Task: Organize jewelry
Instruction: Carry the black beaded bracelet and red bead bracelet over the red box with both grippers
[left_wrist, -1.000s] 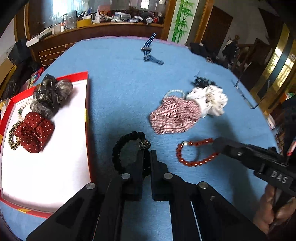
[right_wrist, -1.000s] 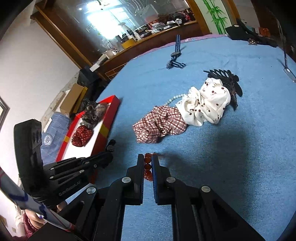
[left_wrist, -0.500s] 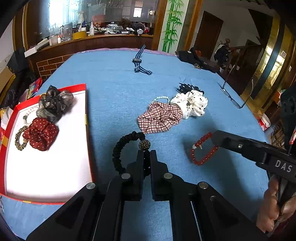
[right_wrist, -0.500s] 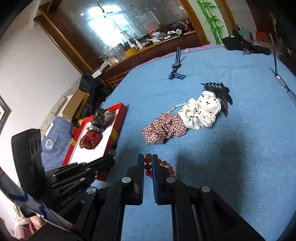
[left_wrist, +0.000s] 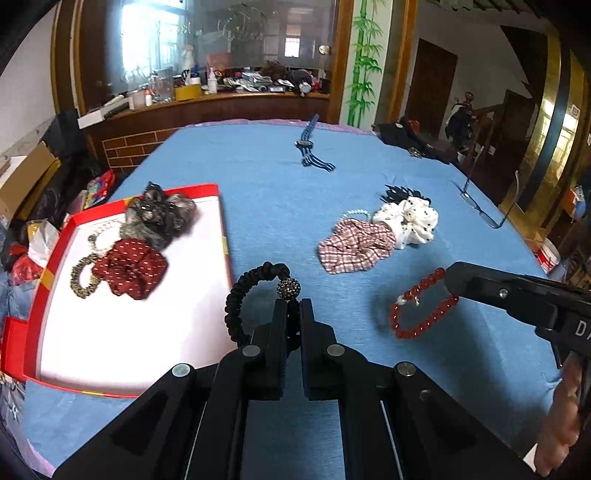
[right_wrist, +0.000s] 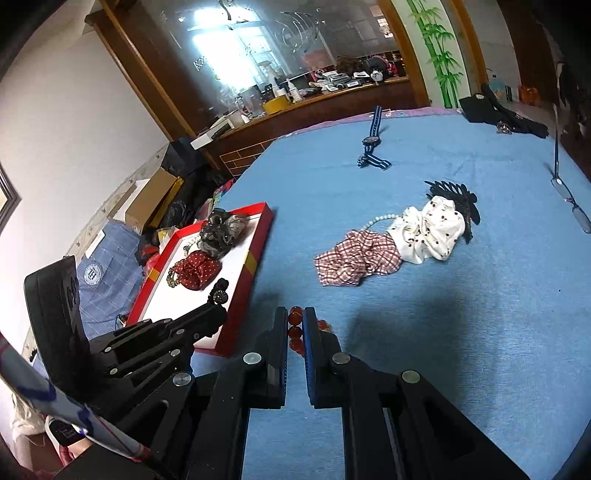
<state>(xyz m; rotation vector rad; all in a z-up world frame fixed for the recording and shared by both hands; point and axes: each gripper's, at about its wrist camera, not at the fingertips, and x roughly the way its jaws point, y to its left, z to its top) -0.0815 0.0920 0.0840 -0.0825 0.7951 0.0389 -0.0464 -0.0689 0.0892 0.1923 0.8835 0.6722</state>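
The left hand-held gripper (left_wrist: 291, 308) pinches a black braided bracelet (left_wrist: 243, 295); the right hand-held gripper (right_wrist: 295, 325) clamps a red bead bracelet (left_wrist: 421, 310). Left of both, the red tray (left_wrist: 221, 221) holds a dark red scrunchie (left_wrist: 129, 266), a grey scrunchie (left_wrist: 159, 218) and beaded bracelets (left_wrist: 83, 275).

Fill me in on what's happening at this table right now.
A person is sorting jewelry and hair accessories into a red tray. The left gripper is shut on a black braided bracelet beside the tray, and the right gripper is shut on a red bead bracelet, which hangs from it. A red dotted scrunchie already lies in the tray; a plaid scrunchie and a white dotted scrunchie remain on the blue tablecloth.
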